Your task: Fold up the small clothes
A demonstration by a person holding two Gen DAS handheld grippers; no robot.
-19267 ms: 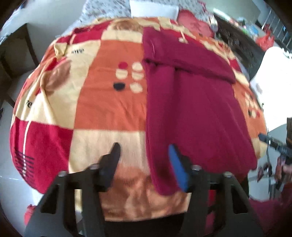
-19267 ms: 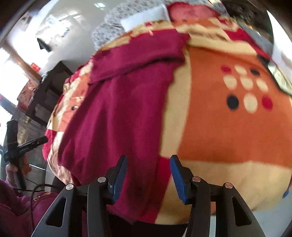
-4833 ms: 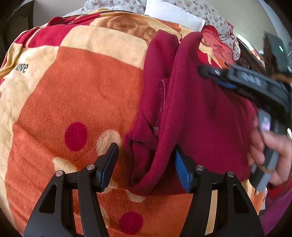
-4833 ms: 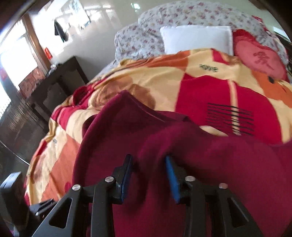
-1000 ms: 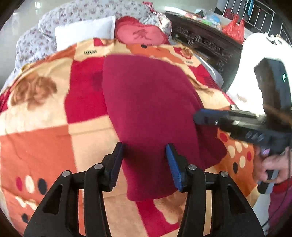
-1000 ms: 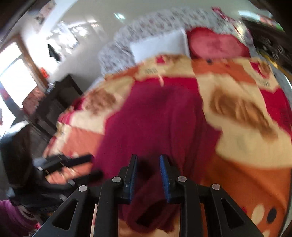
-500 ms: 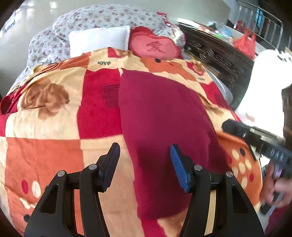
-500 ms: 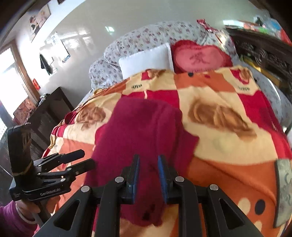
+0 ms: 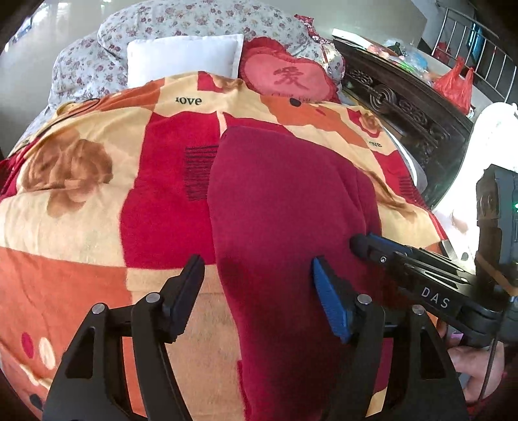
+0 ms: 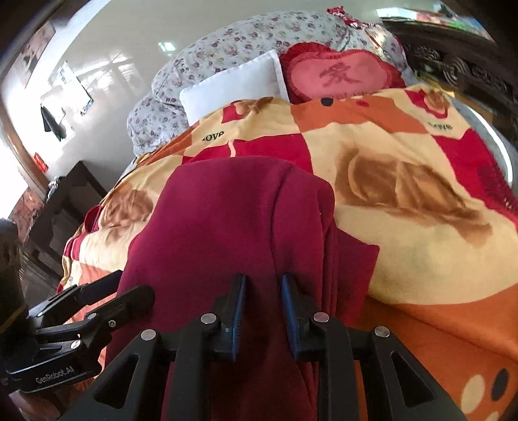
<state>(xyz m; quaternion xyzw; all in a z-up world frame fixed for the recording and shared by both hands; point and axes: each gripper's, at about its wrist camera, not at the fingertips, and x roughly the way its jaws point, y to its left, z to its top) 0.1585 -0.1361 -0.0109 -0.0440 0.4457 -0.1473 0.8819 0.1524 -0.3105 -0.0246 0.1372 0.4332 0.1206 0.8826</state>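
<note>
A dark red garment (image 9: pixel 291 200) lies folded into a long strip on the patterned blanket (image 9: pixel 81 200), running from the near edge toward the pillows. My left gripper (image 9: pixel 255 285) is open and empty, straddling the garment's near left edge. My right gripper (image 10: pixel 262 298) has its jaws a narrow gap apart over the garment (image 10: pixel 226 220), with cloth showing between them; whether it pinches the cloth I cannot tell. It also shows in the left wrist view (image 9: pixel 359 241), resting on the garment's right side. The left gripper shows in the right wrist view (image 10: pixel 129 291) at the garment's left edge.
A white pillow (image 9: pixel 184 55), a red heart cushion (image 9: pixel 288 77) and a floral quilt (image 9: pixel 200 19) lie at the head of the bed. A dark carved wooden cabinet (image 9: pixel 404 107) stands to the right. A dark dresser (image 10: pixel 64 200) stands to the left.
My left gripper has opened wider and moved closer to the garment's near end. My right gripper has lowered onto the garment's right side and its jaws have parted slightly.
</note>
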